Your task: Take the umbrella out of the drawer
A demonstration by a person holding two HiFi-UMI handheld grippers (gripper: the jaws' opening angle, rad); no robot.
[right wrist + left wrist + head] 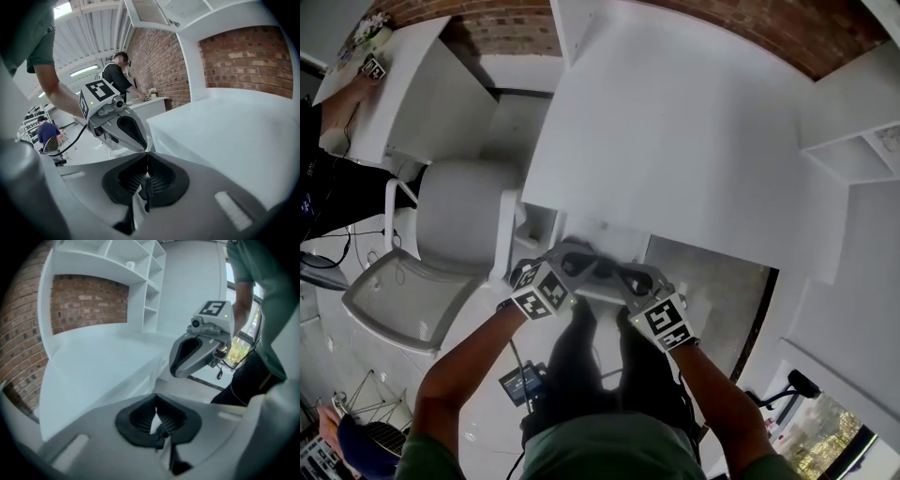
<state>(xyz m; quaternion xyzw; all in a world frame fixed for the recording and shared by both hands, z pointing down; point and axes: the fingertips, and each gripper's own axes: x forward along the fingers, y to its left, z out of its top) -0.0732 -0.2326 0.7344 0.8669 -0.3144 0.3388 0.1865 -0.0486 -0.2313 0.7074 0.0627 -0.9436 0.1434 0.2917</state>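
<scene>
No umbrella and no drawer shows in any view. My two grippers hang side by side just below the front edge of a white desk [675, 141], above my legs. The left gripper [569, 255] is shut with nothing between its black ribbed pads [140, 416]. The right gripper [642, 275] is shut too, and its pads [161, 180] hold nothing. In the left gripper view the right gripper [201, 350] hangs close by, to the right of the desk's edge. In the right gripper view the left gripper [117, 124] sits just left of the desk's corner.
A white and grey chair [459, 225] stands left of the desk. White shelves [853, 150] rise at the right against a brick wall [516, 28]. A person [337, 112] sits at another white desk at the far left. Cables lie on the floor [337, 248].
</scene>
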